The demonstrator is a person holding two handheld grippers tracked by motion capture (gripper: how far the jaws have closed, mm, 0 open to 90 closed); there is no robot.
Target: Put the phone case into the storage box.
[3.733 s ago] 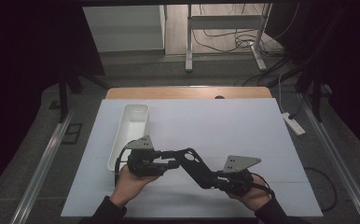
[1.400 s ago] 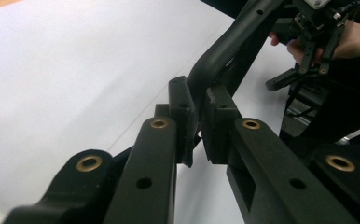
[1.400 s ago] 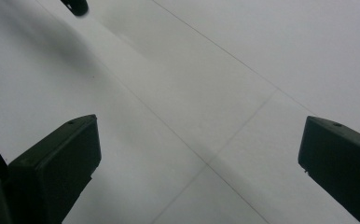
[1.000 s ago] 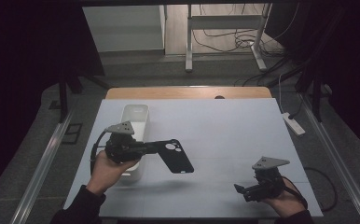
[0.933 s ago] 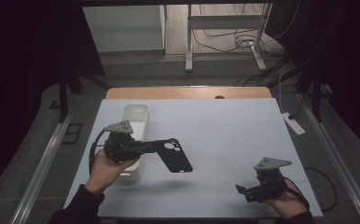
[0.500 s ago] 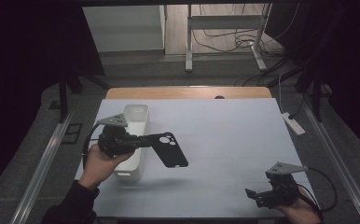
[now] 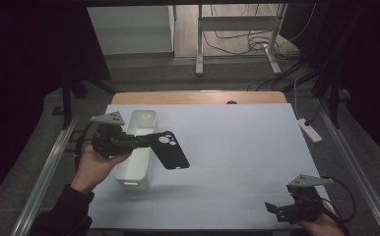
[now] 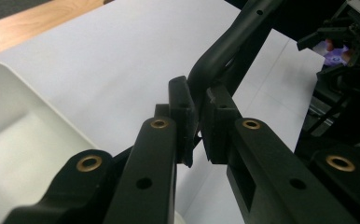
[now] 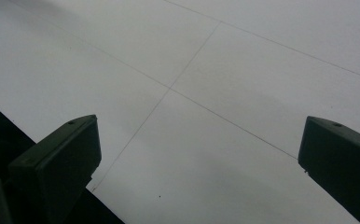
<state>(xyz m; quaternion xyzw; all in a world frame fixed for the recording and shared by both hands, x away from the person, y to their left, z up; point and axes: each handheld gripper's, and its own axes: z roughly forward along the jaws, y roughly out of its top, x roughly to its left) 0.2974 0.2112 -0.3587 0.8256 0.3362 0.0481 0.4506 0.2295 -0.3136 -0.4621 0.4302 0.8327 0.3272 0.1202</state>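
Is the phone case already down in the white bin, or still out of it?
Still out. The left tool is shut on one edge of the phone case, holding it in the air over the right rim of the white bin, sticking out above the table.

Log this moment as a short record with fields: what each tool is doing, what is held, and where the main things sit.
left tool: shut on the phone case, held above the table
phone case: black, gripped by one edge, sticking out past the bin toward the table's middle, camera cutout near the tool
bin: white, long, open-topped, on the table's left side, just under the left tool
right tool: open, nothing between its jaws, low at the near right corner
table: white top, wooden strip along the far edge
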